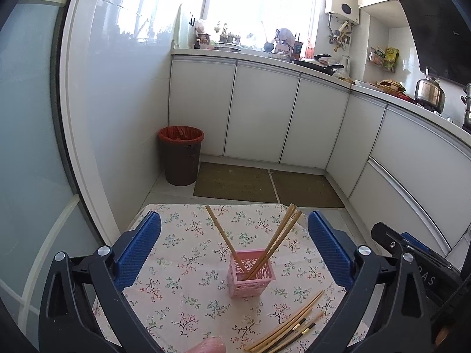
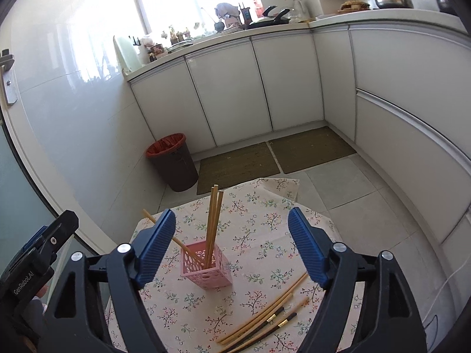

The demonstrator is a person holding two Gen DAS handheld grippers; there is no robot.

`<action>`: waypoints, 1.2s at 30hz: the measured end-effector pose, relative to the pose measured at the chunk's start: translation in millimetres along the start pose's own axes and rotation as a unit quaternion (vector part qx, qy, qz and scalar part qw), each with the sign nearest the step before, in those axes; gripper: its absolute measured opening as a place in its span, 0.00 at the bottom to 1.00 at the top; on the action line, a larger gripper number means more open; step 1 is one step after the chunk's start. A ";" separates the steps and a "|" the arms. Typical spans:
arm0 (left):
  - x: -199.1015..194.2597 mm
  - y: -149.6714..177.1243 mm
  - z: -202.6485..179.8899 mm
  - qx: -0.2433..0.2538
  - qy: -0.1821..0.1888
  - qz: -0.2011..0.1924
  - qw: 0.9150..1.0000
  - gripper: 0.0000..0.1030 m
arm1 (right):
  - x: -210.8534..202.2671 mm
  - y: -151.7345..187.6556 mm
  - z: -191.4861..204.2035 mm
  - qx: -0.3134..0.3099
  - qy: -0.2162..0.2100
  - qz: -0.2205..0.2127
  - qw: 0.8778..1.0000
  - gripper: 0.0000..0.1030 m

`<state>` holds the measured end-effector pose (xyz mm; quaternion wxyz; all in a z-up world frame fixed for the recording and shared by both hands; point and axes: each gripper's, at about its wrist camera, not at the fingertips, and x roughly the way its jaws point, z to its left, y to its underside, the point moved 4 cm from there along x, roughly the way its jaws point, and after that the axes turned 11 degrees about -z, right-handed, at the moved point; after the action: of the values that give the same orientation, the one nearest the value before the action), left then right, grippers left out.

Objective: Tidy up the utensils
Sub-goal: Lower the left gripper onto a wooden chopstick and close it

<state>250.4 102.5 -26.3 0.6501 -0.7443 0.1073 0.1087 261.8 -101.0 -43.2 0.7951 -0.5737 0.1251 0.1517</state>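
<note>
Both claws hang spread wide above a small table, neither grasping anything. Seen from the left wrist camera, the left gripper (image 1: 234, 247) frames the scene with its two blue ridged pads far apart. Going left to right in that view: a frosted glass door fills the far left edge, then a dark bin (image 1: 180, 155) with a red liner stands on the floor against the white wall. Next comes the table under a floral tablecloth (image 1: 182, 291), with a pink lattice holder (image 1: 251, 276) standing upright near its middle. Several wooden chopsticks in the holder (image 1: 279, 239) lean out of it, one to the left and the others to the right. Lower right of the holder, more loose chopsticks (image 1: 290, 326) lie flat on the cloth, some with dark ends and gold bands, clear of the holder. At the right edge of the view, part of the right gripper (image 2: 232, 242) is visible; its own camera shows its pads equally far apart, with the holder between them and the loose chopsticks near the right pad. White cabinets (image 1: 262, 111) line the background.
</note>
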 end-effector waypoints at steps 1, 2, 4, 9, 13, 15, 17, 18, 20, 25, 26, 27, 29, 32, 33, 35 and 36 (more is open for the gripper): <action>-0.8 2.0 -0.9 -0.001 0.002 0.003 1.000 0.93 | -1.9 1.0 -2.9 0.002 0.002 0.001 1.000 0.83; -0.9 4.6 -1.6 -0.002 0.004 0.007 1.000 0.93 | -4.5 2.6 -5.5 0.004 0.006 0.001 1.000 0.88; -0.8 11.4 -3.6 -0.001 0.008 0.018 1.000 0.93 | -8.6 6.2 -11.5 0.006 0.011 0.000 1.000 0.93; 6.5 32.4 -18.9 0.026 0.024 0.055 0.998 0.93 | -14.4 28.2 -31.5 -0.001 0.016 0.023 1.000 0.93; 21.0 58.6 -40.6 0.072 0.046 0.103 0.991 0.93 | -16.0 60.0 -73.2 0.027 0.031 0.074 0.996 0.93; 28.0 73.7 -52.6 0.096 0.062 0.127 0.985 0.93 | -17.7 77.7 -101.6 0.063 0.044 0.102 0.992 0.93; 36.7 91.0 -66.3 0.121 0.082 0.156 0.977 0.93 | -19.1 97.0 -131.5 0.103 0.058 0.131 0.984 0.93; 41.5 100.1 -73.2 0.129 0.092 0.171 0.972 0.93 | -19.4 107.5 -145.2 0.124 0.062 0.145 0.980 0.93; 50.1 118.3 -85.4 0.135 0.113 0.202 0.964 0.93 | -19.8 127.2 -170.8 0.168 0.072 0.169 0.969 0.93; 74.0 156.8 -114.1 0.121 0.159 0.288 0.937 0.93 | -14.3 166.5 -211.8 0.234 0.093 0.218 0.943 0.93; 79.5 165.9 -122.4 0.123 0.169 0.307 0.929 0.93 | -12.2 172.3 -216.6 0.244 0.095 0.227 0.938 0.93; 83.2 172.8 -130.0 0.126 0.175 0.319 0.923 0.93 | -10.1 175.9 -219.8 0.252 0.096 0.234 0.934 0.93; 92.6 184.3 -146.2 0.137 0.186 0.336 0.913 0.93 | -7.4 181.4 -226.1 0.272 0.097 0.242 0.926 0.93; 114.7 197.8 -165.0 0.146 0.183 0.352 0.906 0.93 | -5.1 185.9 -232.8 0.290 0.095 0.249 0.919 0.93; 124.2 203.3 -170.6 0.143 0.182 0.363 0.903 0.92 | -4.7 187.1 -234.4 0.292 0.095 0.251 0.918 0.93; 140.4 216.5 -179.6 0.136 0.179 0.385 0.895 0.92 | -2.2 190.6 -236.2 0.296 0.095 0.258 0.915 0.93; 147.6 223.3 -184.1 0.138 0.178 0.393 0.892 0.89 | -1.0 192.4 -237.1 0.301 0.093 0.263 0.912 0.93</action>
<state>328.1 -112.1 -257.5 0.6208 -0.5511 0.5186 0.2048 180.9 -269.5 -284.7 0.8460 -0.2655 0.3849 0.2563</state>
